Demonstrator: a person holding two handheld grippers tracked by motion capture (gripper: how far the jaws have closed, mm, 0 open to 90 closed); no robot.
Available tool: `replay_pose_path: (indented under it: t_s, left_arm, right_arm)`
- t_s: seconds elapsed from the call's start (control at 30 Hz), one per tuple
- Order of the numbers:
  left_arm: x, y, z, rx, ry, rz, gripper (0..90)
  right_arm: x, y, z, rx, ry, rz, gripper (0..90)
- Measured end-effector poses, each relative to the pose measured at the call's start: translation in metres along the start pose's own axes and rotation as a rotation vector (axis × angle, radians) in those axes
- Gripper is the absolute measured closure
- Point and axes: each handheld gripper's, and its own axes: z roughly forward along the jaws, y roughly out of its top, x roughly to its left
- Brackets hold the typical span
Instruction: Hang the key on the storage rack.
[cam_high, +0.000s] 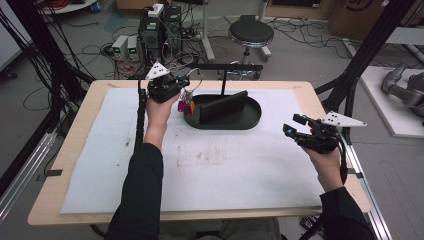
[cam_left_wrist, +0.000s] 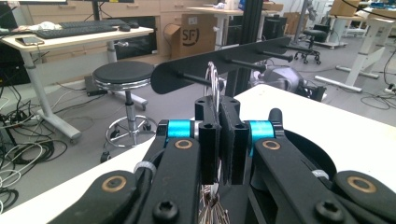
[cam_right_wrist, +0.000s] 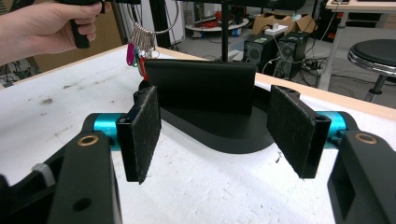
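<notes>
Just left tool (cam_high: 186, 85) clenched on key ring (cam_left_wrist: 213, 81) beside black tray (cam_high: 250, 120); right tool (cam_high: 294, 125) released.

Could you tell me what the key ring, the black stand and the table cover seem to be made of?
The key ring looks like thin polished metal wire: it glints silver, and its keys have coloured, probably plastic, heads. The black stand appears to be matte plastic or painted metal, as it shows no shine. The table cover looks like white felt or foam with a fuzzy, stained surface.
</notes>
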Motion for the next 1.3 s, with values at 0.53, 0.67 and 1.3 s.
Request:
replay_pose_path:
  t_s: [0.53, 0.67, 1.3]
  left_arm:
    - [0.003, -0.010, -0.001, 0.035, 0.045, -0.027, 76.1]
    - [0.002, -0.008, -0.007, 0.068, 0.067, -0.050, 59.9]
    - [-0.037, -0.023, -0.094, 0.073, 0.116, 0.030, 29.9]
  right_arm:
    - [0.000, -0.001, 0.002, 0.006, 0.004, 0.002, 36.0]
    - [0.000, -0.001, 0.003, 0.008, 0.005, 0.000, 36.0]
    - [0.001, -0.001, 0.005, 0.007, -0.008, -0.003, 35.9]
